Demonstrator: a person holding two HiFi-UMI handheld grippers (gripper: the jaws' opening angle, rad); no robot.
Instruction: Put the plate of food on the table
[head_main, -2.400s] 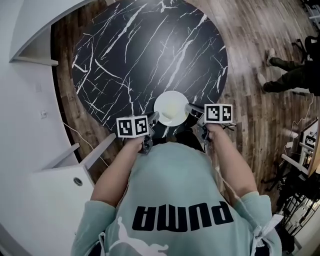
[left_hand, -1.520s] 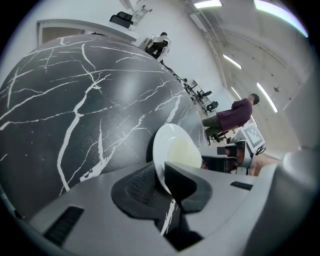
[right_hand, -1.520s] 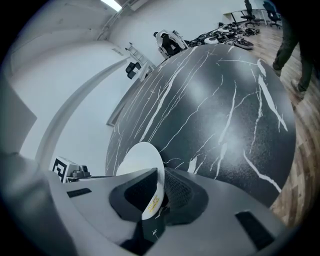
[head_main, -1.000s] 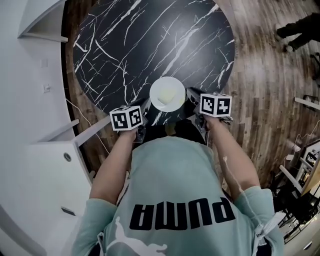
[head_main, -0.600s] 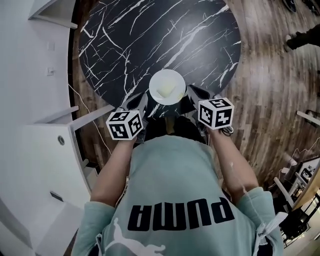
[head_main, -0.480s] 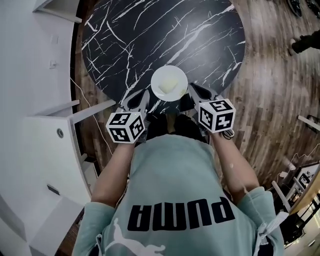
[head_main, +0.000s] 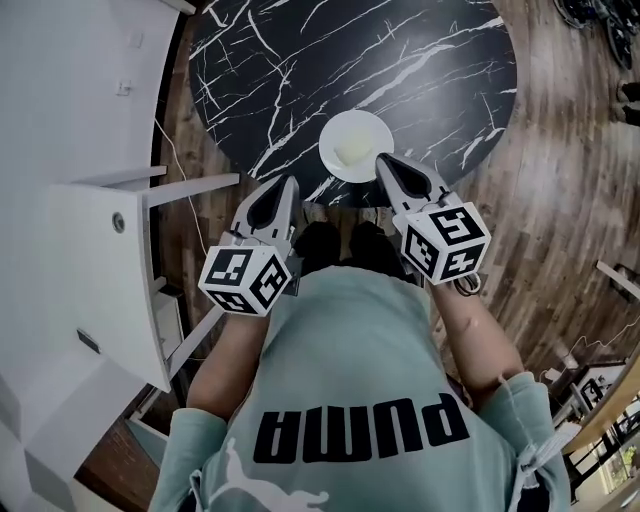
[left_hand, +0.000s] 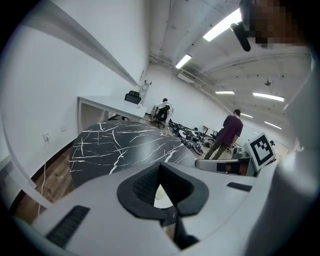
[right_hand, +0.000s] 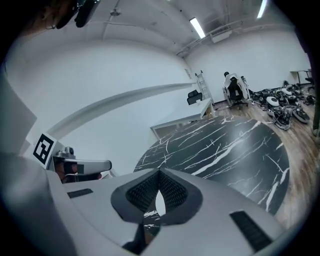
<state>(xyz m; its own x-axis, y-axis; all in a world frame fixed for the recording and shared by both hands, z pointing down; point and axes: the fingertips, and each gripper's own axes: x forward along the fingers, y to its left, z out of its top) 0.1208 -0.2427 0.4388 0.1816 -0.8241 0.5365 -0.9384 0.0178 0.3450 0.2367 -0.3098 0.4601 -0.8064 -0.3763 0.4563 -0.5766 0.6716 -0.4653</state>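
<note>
A white plate (head_main: 356, 146) with pale yellow food rests on the round black marble table (head_main: 300, 60), close to its near edge. My left gripper (head_main: 288, 182) hangs short of the table edge, down-left of the plate, shut and empty. The right gripper (head_main: 384, 160) has its tip just beside the plate's near right rim, also shut with nothing in it. In the left gripper view the jaws (left_hand: 159, 170) meet at the tip, and a sliver of the plate (left_hand: 161, 196) shows through the gap behind them. The right gripper view shows the same closed tip (right_hand: 159, 174).
A white cabinet (head_main: 90, 250) stands to the left, with a cable (head_main: 165, 150) on the wooden floor (head_main: 560, 180). Far across the room one person (left_hand: 229, 131) stands and another (left_hand: 161, 109) sits, near clutter on the floor (left_hand: 187, 136).
Both grippers let go of the plate and drew back toward the person's body. The plate stayed on the table. The left jaws went from open to shut.
</note>
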